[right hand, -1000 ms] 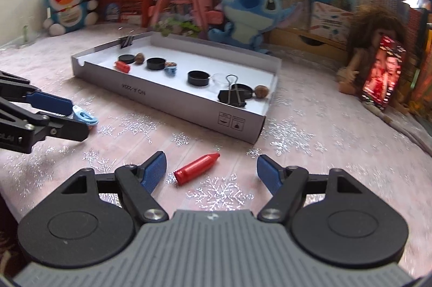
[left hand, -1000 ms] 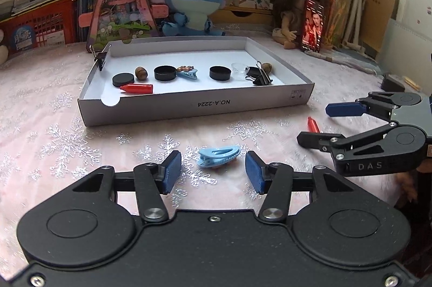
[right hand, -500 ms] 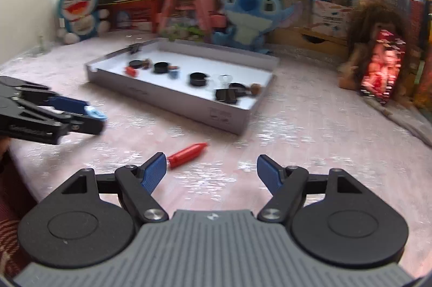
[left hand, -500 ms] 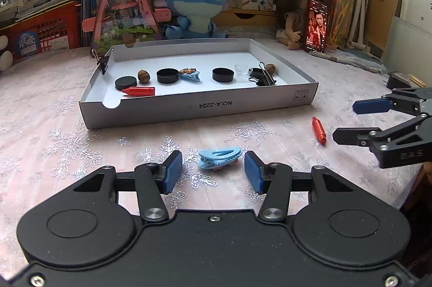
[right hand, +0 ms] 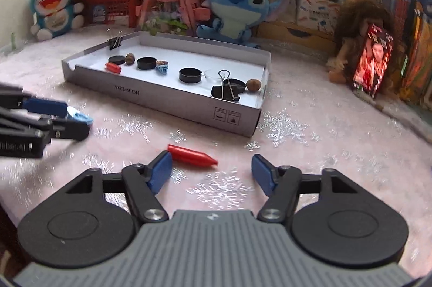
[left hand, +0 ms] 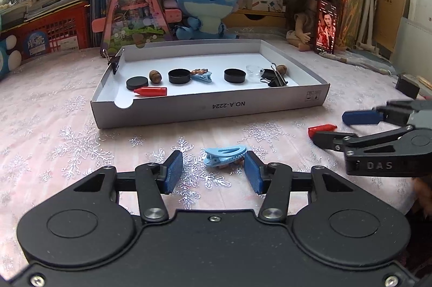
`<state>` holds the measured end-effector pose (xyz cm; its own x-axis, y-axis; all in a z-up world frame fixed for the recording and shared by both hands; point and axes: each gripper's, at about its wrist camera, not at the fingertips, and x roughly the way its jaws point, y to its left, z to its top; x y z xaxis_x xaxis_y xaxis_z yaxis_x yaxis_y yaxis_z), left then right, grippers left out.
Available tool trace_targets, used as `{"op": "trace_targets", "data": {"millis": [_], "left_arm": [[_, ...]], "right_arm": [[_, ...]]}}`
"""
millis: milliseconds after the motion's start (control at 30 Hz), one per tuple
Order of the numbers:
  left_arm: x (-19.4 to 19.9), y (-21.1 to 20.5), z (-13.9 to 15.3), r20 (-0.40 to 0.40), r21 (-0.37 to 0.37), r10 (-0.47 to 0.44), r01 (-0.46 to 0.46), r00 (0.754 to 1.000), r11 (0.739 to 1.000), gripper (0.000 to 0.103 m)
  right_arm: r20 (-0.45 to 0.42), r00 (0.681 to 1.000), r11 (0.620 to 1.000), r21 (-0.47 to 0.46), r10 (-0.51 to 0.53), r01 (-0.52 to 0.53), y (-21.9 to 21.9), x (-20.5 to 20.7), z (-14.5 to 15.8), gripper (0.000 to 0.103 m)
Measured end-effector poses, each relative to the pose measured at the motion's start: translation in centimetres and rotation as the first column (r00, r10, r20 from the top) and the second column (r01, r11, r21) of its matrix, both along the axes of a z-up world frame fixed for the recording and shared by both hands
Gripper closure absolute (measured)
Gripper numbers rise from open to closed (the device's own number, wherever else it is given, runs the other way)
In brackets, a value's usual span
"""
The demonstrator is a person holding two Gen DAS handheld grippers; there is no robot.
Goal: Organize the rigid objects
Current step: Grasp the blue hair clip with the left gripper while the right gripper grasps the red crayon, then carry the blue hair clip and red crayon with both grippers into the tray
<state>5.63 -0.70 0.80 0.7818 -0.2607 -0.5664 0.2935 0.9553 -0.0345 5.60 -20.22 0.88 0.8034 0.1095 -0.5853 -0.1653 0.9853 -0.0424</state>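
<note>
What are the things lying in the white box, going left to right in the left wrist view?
Black disc → red crayon → acorn → black cap → blue hair clip → second black cap → clear lid → black binder clip.

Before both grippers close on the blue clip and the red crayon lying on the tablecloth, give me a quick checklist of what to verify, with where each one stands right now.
1. Light blue plastic hair clip between the left gripper pads: ok, though nearer the right-hand pad.
2. Left gripper not yet clamped: ok, gaps show on both sides.
3. Red plastic crayon centred in the right gripper: not ok, it lies beside the left-hand pad, tip pointing inward.
4. Right gripper open: ok; its jaws have just been closing, nothing pinched.
5. Free floor in the white cardboard tray: ok.
6. The two grippers apart from each other: ok.
</note>
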Motion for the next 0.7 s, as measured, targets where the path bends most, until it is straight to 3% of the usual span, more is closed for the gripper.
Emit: {"op": "trace_targets", "data": {"millis": [233,467,533,567,633,700], "left_arm": [[0.0,-0.4,-0.1,0.004,-0.014,0.019,-0.019,1.000,1.000,0.055],[0.3,-1.3,-0.4,0.015,-0.014,0.041,-0.040,0.999,0.999,0.055],[0.2,-1.5,-0.6,0.027,-0.008,0.050,-0.049,0.998,0.999,0.058],[0.1,-1.7,-0.7,0.035,-0.002,0.053,-0.053,0.998,0.999,0.065],[0.1,-1.9,-0.7,0.045,0.007,0.053,-0.053,0.998,0.999,0.068],[0.0,-1.9,-0.7,0.046,0.006,0.054,-0.054,0.997,0.999,0.068]], "right_arm": [[0.029,0.986,0.981,0.110,-0.163,0.159,1.0,-0.9,-0.4,0.028],[0.067,0.961,0.959,0.111,-0.268,0.259,2.5,-0.9,-0.8,0.028],[0.077,0.954,0.954,0.104,-0.289,0.280,2.8,-0.9,-1.0,0.028],[0.083,0.951,0.953,0.092,-0.298,0.290,3.0,-0.9,-1.0,0.028],[0.089,0.948,0.951,0.080,-0.305,0.298,3.3,-1.0,-1.1,0.034],[0.091,0.948,0.952,0.077,-0.304,0.298,3.5,-1.1,-1.1,0.049]]}}
